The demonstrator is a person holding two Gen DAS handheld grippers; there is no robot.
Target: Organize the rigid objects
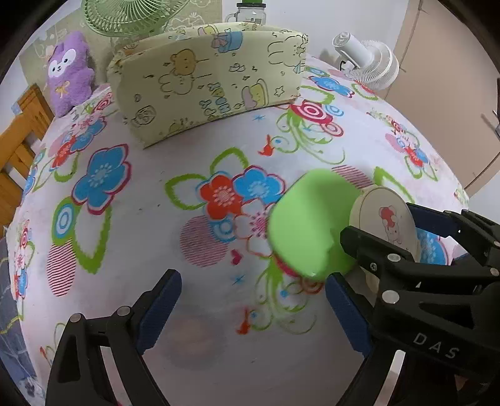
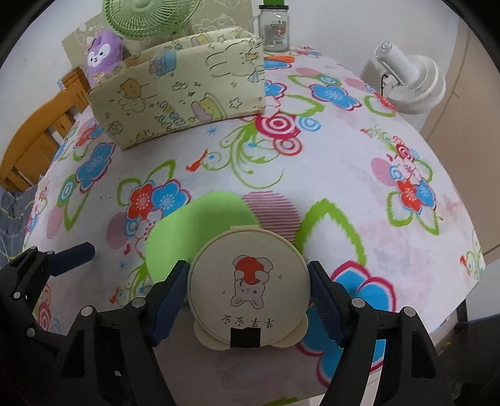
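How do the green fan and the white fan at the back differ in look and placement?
The green fan has an open wire grille and stands at the back left, behind the patterned box. The white fan has a solid ribbed housing and sits beyond the table's right edge. The green fan is cropped by the frame top; the white fan shows whole. Both are small fans, and neither gripper touches them.

The counter [image 2: 359,193] carries a floral-printed cloth. At upper centre of the frame a cartoon-print fabric box [image 2: 184,90] stands on it, with a glass jar [image 2: 276,29] behind. A green disc [image 2: 200,225] lies at lower centre.
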